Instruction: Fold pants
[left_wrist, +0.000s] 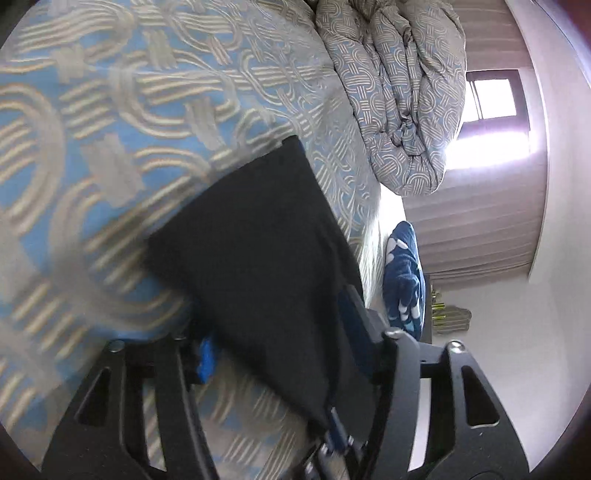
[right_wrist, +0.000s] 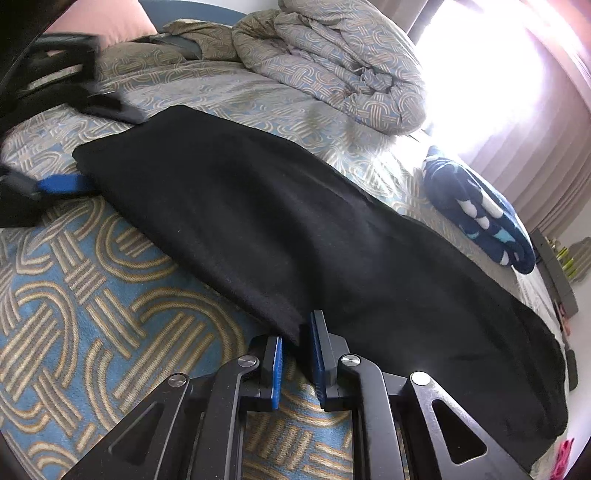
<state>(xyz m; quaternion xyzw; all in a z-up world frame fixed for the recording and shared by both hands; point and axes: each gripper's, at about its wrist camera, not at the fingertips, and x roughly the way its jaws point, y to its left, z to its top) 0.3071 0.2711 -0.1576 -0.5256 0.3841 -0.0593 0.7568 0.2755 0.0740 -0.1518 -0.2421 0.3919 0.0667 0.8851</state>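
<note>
Right gripper (right_wrist: 297, 354): blue pads clamped on the near hem of the black pants (right_wrist: 295, 221), which stretch ahead of the fingers across the patterned bedspread (right_wrist: 92, 295). Left gripper (left_wrist: 280, 354): fingers apart, pants cloth draped between them. Rumpled duvet (right_wrist: 351, 66) beyond.

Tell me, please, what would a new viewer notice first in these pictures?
The black pants lie long across the middle of the patterned bed cover. The right gripper pinches their near edge, and the left gripper is at their far end. A rumpled quilt is heaped behind, by the bright window.
</note>
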